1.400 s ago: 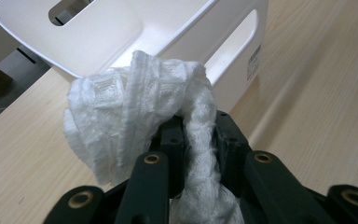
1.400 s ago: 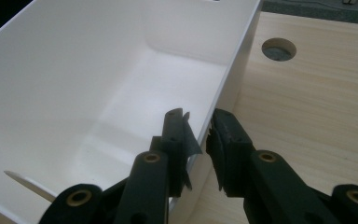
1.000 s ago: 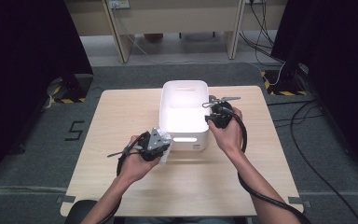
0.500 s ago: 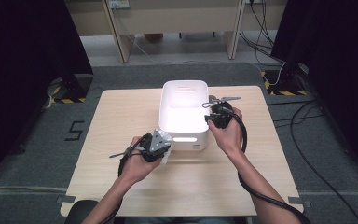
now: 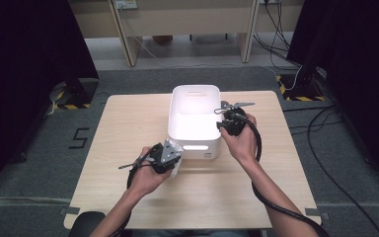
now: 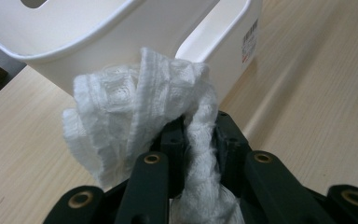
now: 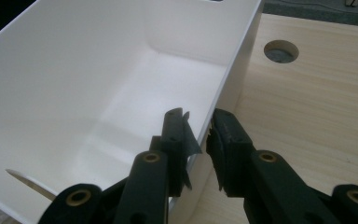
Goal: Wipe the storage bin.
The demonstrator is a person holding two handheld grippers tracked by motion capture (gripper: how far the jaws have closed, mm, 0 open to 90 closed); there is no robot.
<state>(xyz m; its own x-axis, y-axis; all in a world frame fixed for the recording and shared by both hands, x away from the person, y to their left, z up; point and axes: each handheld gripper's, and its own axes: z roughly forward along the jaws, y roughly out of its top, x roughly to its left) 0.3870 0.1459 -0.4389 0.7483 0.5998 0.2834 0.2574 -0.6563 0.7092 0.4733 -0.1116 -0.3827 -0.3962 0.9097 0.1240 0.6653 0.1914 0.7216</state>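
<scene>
Left tongs (image 6: 200, 135) drawn slightly back, clamping white cloth (image 6: 135, 112), right tongs (image 7: 198, 128) pinching bin (image 7: 98, 93) wall.

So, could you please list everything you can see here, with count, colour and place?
Bin: one, white, mid-table, nothing inside.
Cloth: one, white knit, pinched in the left gripper at the bin's near left corner.
Table: one, light wood, with a round hole.
Cables: several, black, on the grey floor to the right.
Number 5: one, black, on the floor to the left.
Left gripper: one, black, shut on the cloth.
Right gripper: one, black, jaws either side of the bin's right wall.
Hands: two, holding the grippers.
</scene>
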